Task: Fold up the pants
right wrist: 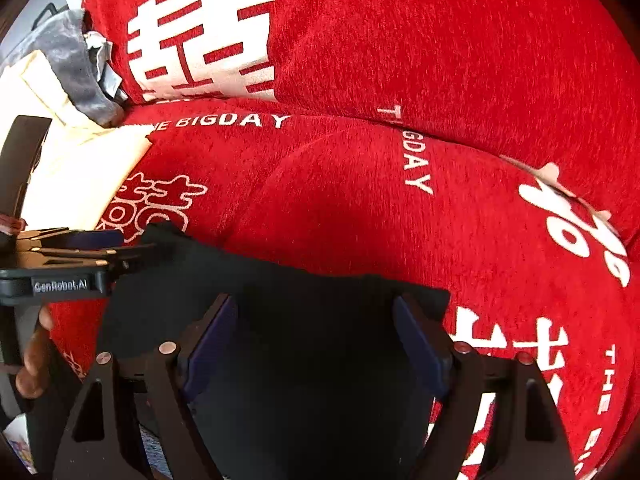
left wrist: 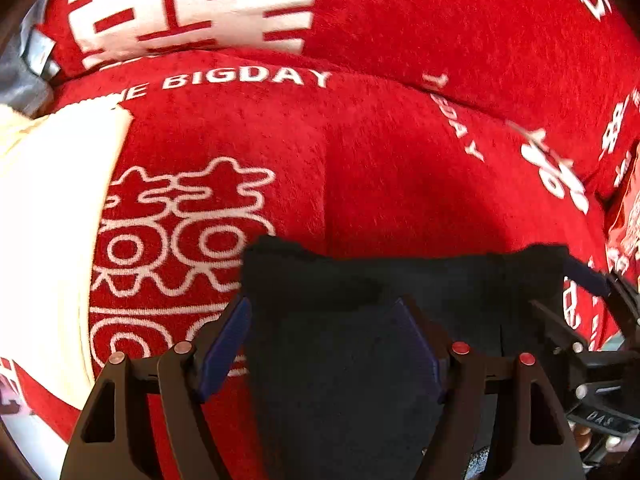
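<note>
Black pants (left wrist: pixel 400 280) lie on a red sofa cover (left wrist: pixel 380 160); their far edge runs across the lower part of both views. My left gripper (left wrist: pixel 324 320) is open, its fingers astride the left part of the pants. My right gripper (right wrist: pixel 314 320) is open over the right part of the pants (right wrist: pixel 300 292). In the right wrist view the left gripper (right wrist: pixel 120 246) comes in from the left edge, its fingertips at the pants' left corner. In the left wrist view the right gripper (left wrist: pixel 592 280) shows at the right edge.
The red cover (right wrist: pixel 400 220) bears white characters and "THE BIGDAY" lettering. A cream cloth (left wrist: pixel 48 220) lies at the left. A grey fabric (right wrist: pixel 76 64) sits behind it. The red backrest cushion (right wrist: pixel 400 40) rises behind the seat.
</note>
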Tool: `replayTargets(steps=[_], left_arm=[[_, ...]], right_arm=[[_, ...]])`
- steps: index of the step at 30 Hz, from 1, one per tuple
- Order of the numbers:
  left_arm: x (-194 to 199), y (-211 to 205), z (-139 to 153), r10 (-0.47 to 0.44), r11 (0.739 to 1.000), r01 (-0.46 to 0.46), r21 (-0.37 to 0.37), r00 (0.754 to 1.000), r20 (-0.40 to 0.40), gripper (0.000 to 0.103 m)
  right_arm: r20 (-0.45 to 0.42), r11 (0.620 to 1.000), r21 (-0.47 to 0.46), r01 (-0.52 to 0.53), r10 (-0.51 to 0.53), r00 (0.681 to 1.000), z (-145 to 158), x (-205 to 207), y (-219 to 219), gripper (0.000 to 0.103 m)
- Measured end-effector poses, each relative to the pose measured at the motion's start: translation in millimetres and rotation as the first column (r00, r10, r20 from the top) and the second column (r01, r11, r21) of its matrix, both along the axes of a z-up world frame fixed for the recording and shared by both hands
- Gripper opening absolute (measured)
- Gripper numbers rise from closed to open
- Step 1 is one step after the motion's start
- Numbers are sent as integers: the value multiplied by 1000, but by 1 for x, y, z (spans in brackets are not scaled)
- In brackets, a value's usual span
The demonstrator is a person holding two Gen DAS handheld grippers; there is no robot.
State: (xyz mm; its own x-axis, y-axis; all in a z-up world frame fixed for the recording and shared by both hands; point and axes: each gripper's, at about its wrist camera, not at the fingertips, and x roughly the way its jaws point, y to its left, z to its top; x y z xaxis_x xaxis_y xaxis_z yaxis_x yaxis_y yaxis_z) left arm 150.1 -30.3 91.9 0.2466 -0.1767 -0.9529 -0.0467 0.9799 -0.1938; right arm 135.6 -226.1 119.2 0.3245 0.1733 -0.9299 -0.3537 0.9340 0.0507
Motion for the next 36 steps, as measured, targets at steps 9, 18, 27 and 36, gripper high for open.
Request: replayTargets(steps=[9,18,27,36], left_arm=[[-27,-26,-9,-85,990,79,120,995,53,75],[-83,-34,-7,-60,986,42,160,992,111,83],[-128,-26,7,-10,992,-12,127,986,168,83],[-131,-31,0,-25,988,4,152,990,139,83]], right_arm=[[49,1000,-18,15,-15,999,-19,-42,0,92],[98,998,-52,18,-13,995,-12,-110,-4,95],[122,998,-55,42,-35,992,0,-160,-22,100],[180,997,-66,-34,45,983,25,-88,1,102]])
